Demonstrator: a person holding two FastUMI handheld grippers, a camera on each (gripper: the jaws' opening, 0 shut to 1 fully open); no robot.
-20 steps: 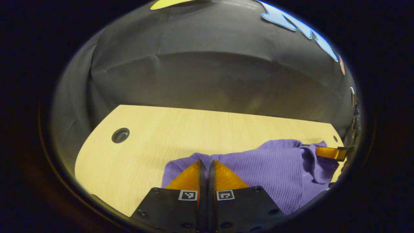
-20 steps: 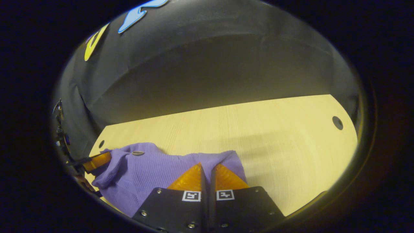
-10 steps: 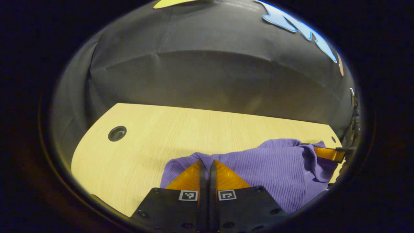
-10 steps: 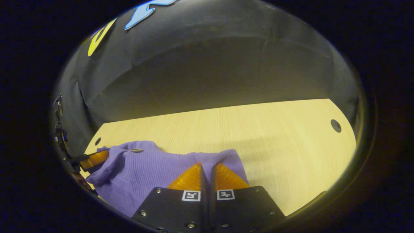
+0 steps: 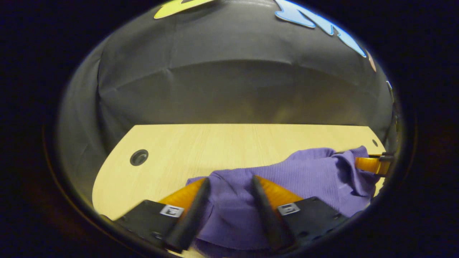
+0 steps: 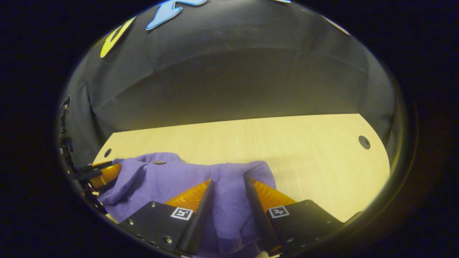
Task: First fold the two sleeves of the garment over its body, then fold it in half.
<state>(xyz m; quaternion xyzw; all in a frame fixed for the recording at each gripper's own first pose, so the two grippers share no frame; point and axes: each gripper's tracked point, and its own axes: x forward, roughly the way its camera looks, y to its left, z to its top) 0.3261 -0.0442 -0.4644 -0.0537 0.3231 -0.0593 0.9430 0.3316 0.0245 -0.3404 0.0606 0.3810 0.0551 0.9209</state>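
My left gripper (image 5: 229,184) and my right gripper (image 6: 228,184) both stand spread apart, grasping nothing. The purple garment (image 5: 304,175) lies bunched on the wooden table (image 5: 200,143), its cloth running between each pair of fingers.

garment (image 5: 304,175): near edge cut off below both views | sleeves: cannot tell apart | button (image 6: 159,162): too small

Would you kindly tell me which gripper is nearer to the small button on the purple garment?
Left. In the right gripper view, the button lies on the garment close beside the left gripper. The right gripper stands open over the garment's opposite end, farther away.
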